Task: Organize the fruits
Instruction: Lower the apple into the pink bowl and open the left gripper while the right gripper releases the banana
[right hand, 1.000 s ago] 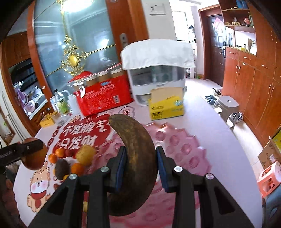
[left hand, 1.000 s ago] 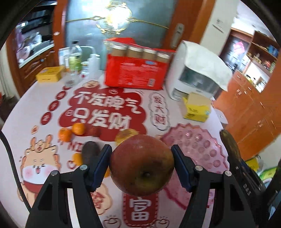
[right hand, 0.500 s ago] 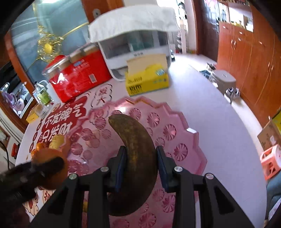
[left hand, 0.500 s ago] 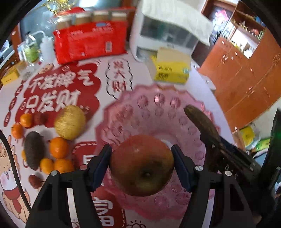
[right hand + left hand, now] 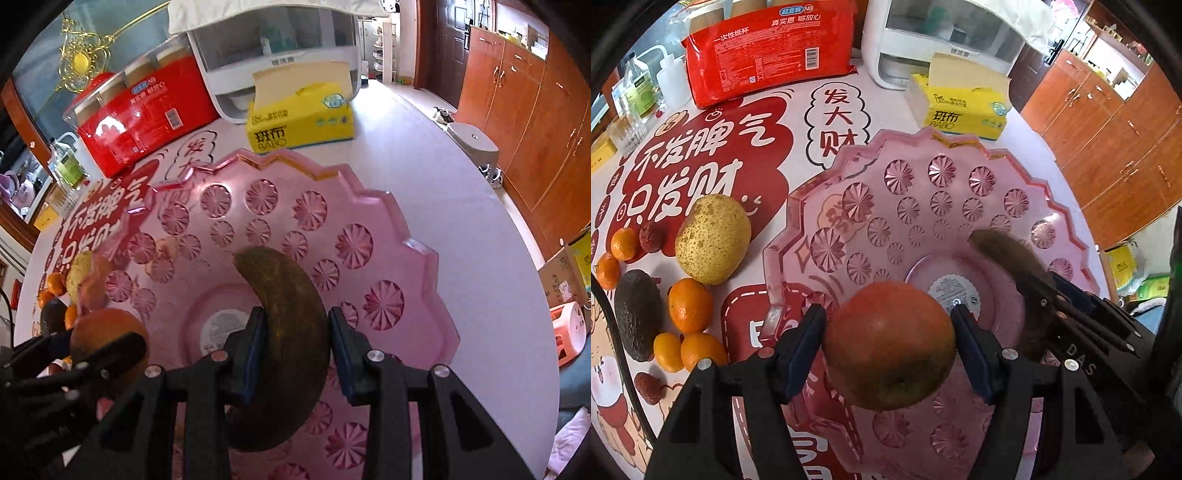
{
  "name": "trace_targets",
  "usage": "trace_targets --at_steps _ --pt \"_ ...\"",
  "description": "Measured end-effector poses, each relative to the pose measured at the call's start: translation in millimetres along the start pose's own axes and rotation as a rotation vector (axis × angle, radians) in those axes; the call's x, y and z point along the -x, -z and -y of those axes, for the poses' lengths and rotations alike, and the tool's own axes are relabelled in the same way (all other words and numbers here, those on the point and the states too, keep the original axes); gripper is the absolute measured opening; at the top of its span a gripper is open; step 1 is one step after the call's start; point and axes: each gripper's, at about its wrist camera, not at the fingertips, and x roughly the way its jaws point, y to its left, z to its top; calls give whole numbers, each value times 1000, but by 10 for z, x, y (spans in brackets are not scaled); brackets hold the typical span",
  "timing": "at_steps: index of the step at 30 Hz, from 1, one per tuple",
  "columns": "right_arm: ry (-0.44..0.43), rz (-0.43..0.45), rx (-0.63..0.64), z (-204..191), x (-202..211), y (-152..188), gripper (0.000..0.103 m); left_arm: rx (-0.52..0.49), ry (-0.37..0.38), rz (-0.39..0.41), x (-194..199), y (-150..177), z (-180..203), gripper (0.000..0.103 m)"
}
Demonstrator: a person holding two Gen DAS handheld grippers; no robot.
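My left gripper (image 5: 888, 345) is shut on a red-brown apple (image 5: 890, 354) and holds it just above the near side of a pink cut-glass fruit bowl (image 5: 942, 177). Over the bowl's centre (image 5: 406, 258), my right gripper (image 5: 297, 347) is shut on a dark, overripe banana (image 5: 291, 295), whose tip curves up and to the left. The banana (image 5: 1008, 254) also shows in the left wrist view, and the apple (image 5: 107, 332) in the right wrist view. Left of the bowl lie a speckled pear (image 5: 713, 238), an avocado (image 5: 637, 314), several small oranges (image 5: 690, 304) and lychees (image 5: 652, 236).
Behind the bowl stand a yellow tissue box (image 5: 964, 107), a red pack of paper cups (image 5: 768, 48) and a white appliance (image 5: 923, 44). Bottles (image 5: 639, 92) stand at the far left. The table edge curves past the bowl's right side (image 5: 498, 229), with wooden cabinets beyond.
Both grippers have come down and tilted toward the table, each still gripping its fruit. The apple moved right from above the loose fruit to over the pink bowl, and the banana sank toward its centre.
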Motion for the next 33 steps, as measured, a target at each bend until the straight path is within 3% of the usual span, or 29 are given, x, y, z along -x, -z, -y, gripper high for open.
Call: trace_targets --at_steps 3,6,14,21,27,33 --pt "4 32 19 -33 88 -6 39 -10 -12 52 118 2 11 79" --pt "-12 51 42 -100 204 -20 49 27 -1 77 235 3 -52 79" --pt "-43 110 31 -256 617 13 53 99 -16 141 643 83 -343 80" --pt "-229 95 -79 -384 891 203 53 194 -13 197 1002 351 -792 83" --pt "-256 54 -154 -578 981 444 53 243 -52 190 1223 727 -1272 83" --pt "-255 18 -147 -923 1038 753 53 264 -73 155 1371 1092 -1706 85"
